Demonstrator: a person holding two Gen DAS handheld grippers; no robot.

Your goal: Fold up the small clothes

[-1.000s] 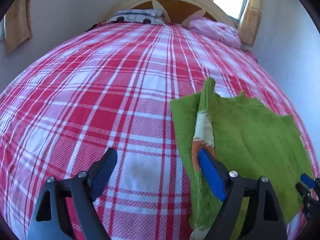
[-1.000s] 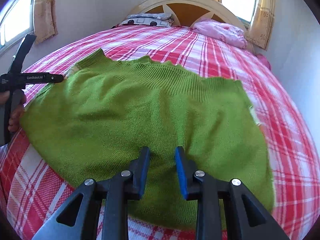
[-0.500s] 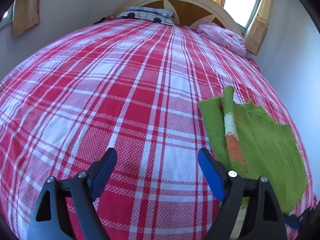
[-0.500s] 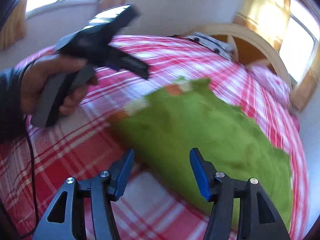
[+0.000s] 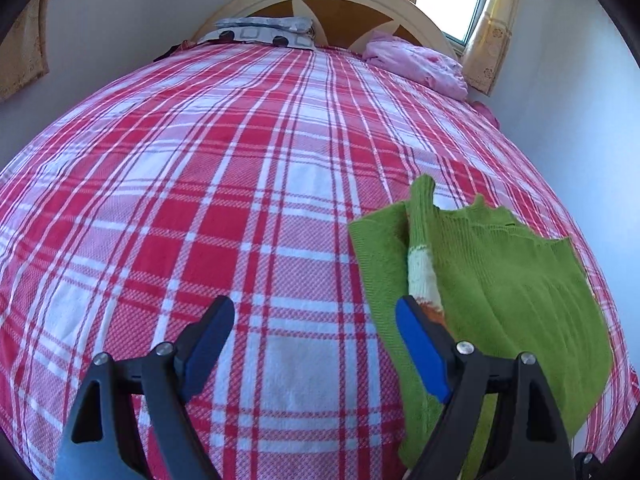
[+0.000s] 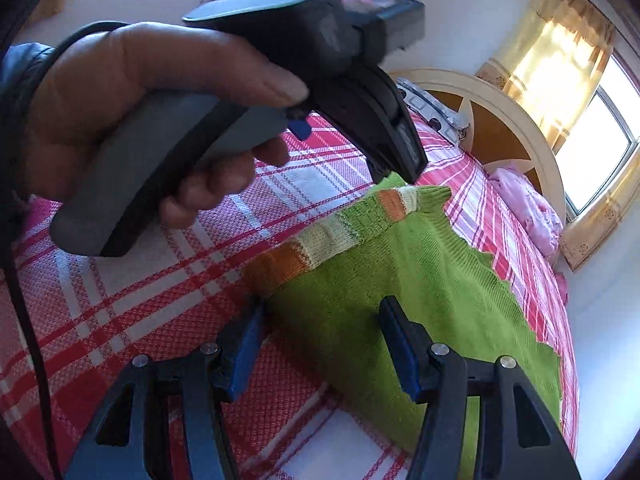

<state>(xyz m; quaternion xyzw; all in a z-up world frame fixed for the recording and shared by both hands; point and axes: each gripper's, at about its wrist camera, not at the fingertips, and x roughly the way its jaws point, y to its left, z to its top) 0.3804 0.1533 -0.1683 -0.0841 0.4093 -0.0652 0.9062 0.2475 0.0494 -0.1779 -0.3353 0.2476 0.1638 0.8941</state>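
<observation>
Green sweater (image 5: 500, 280) lies flat on the red plaid bed (image 5: 240, 200), lower right of my left wrist view, its striped sleeve (image 6: 332, 232) folded across it. My left claw (image 5: 310, 340) stands wide open over bare bedspread, gripping nothing. My right claw (image 6: 320, 344) is open; its jaws have just been closing, straddling the sweater's near corner without pressing it. Upper left of the right wrist view, my left hand (image 6: 132, 120) holds its handle.

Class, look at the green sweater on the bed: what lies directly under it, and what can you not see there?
Under the green sweater lies the red plaid bedspread, showing all around it. A striped sleeve is folded along one edge. The bedspread directly beneath is covered.
</observation>
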